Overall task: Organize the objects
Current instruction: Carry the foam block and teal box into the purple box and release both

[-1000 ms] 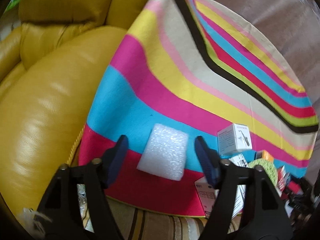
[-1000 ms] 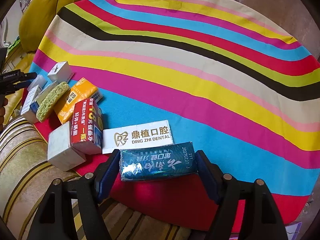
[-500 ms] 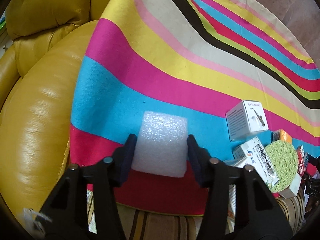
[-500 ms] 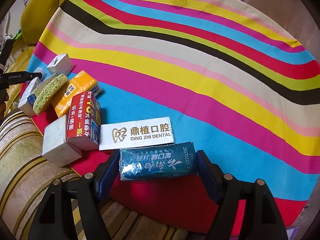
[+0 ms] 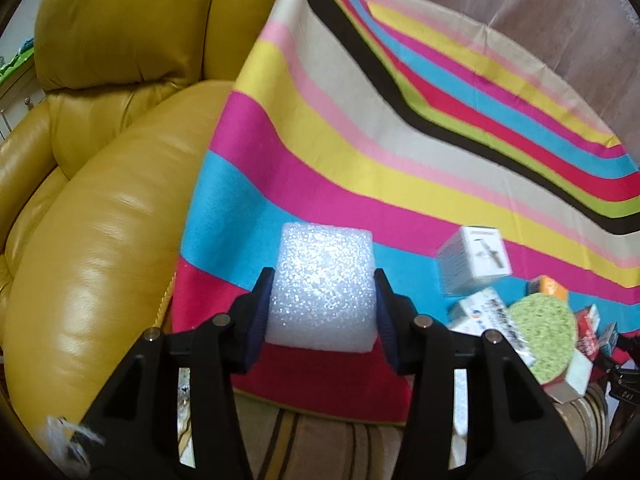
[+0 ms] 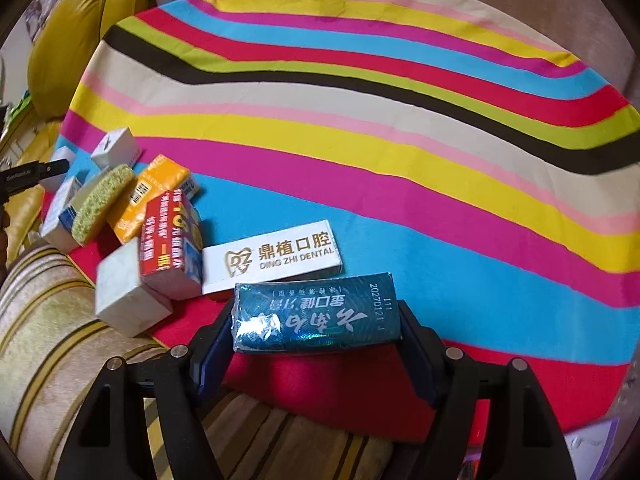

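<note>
A white foam block point(image 5: 324, 280) sits between the blue pads of my left gripper point(image 5: 322, 304), whose jaws are closing and press on its two sides, over the red and blue stripes at the cloth's near edge. In the right wrist view a teal foil-printed box point(image 6: 316, 316) lies crosswise in my right gripper point(image 6: 316, 328). Its jaws are closing against the box's two short ends. Just beyond lies a white dental box point(image 6: 276, 256). To its left is a heap: a red box point(image 6: 170, 240), a white block point(image 6: 128, 300), an orange box point(image 6: 152, 196) and a green sponge point(image 6: 102, 204).
A round striped cloth point(image 6: 360, 100) covers the surface, with beige striped upholstery point(image 6: 48, 320) at its near edge. A yellow leather sofa point(image 5: 100, 220) rises left of the foam block. A small white cube box point(image 5: 474, 260) stands at the heap's far end.
My left gripper's jaws have come together onto the foam block, which stood free between them a second ago. The right gripper keeps the teal box and has barely moved.
</note>
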A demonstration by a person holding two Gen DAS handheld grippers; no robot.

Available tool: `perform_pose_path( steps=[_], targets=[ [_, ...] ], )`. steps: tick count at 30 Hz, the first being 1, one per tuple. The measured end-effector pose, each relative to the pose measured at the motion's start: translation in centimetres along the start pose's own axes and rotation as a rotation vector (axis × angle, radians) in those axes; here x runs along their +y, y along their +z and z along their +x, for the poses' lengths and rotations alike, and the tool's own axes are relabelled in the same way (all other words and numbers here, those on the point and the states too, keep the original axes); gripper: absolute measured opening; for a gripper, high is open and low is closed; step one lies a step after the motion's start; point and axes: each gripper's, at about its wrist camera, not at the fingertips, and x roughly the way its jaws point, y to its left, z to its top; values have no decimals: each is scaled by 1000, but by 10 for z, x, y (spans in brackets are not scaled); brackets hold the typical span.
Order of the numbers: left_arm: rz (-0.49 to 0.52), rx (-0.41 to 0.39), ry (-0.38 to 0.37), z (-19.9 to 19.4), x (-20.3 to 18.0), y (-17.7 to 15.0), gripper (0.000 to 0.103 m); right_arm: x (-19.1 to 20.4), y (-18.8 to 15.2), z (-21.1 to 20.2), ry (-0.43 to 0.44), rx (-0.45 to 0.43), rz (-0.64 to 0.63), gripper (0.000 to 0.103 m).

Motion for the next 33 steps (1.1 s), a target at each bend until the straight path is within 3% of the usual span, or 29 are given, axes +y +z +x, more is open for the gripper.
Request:
perform_pose_path(
  steps=[10,33],
  targets=[
    [38,-27,-96,-35,-28,-19,51,20,-16,-18,-46,-29,66,74],
    [289,116,-395,-84,-159,-96,51,18,-75,-80,-147,-87,208,74]
  ],
)
